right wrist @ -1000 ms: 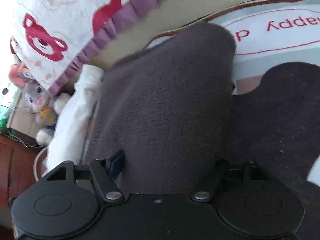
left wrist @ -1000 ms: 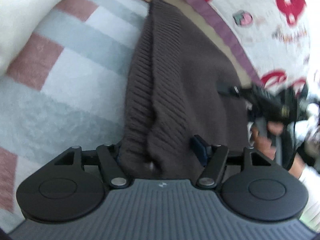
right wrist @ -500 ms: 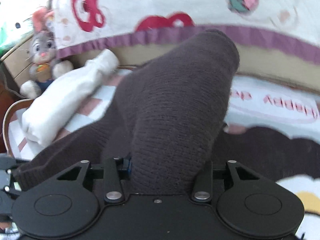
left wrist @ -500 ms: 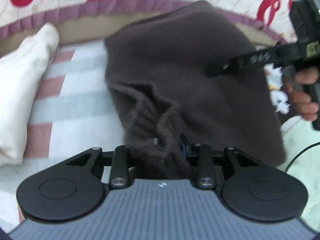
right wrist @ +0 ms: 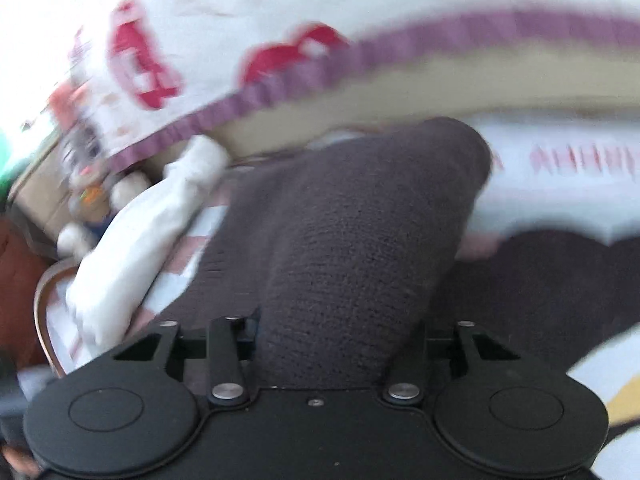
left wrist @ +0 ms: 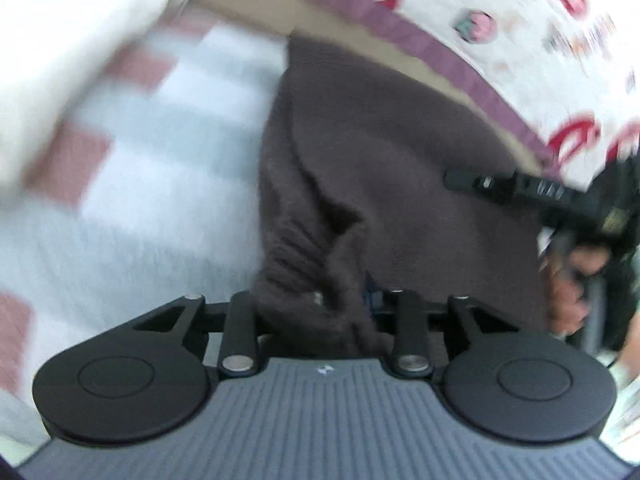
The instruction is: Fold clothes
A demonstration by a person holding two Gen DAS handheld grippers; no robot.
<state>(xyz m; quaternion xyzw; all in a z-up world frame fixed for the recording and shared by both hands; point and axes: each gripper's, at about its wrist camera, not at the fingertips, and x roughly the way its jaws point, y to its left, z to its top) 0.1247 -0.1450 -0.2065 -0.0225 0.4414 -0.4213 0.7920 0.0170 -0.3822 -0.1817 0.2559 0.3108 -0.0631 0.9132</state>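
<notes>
A dark brown knit sweater (left wrist: 380,152) lies over a striped rug and is lifted at my end. In the left wrist view my left gripper (left wrist: 320,300) has a bunched ribbed edge of the sweater between its jaws, which are closing on it. In the right wrist view my right gripper (right wrist: 336,320) is shut on a thick fold of the same sweater (right wrist: 352,220), which rises as a hump ahead. From the left wrist view, the right gripper's finger (left wrist: 480,182) shows over the sweater's right side, with a hand (left wrist: 568,280) on its handle.
A white garment (right wrist: 140,248) lies left of the sweater on the pink and pale blue rug (left wrist: 140,160). A white quilt with red prints and a purple border (right wrist: 280,20) hangs behind. A plush toy (right wrist: 84,168) sits far left, and a dark patch (right wrist: 540,280) covers the mat at right.
Both grippers have narrowed onto the sweater and lifted it, so the cloth bunches and humps higher. Both views have swung and rolled, and are now blurred.
</notes>
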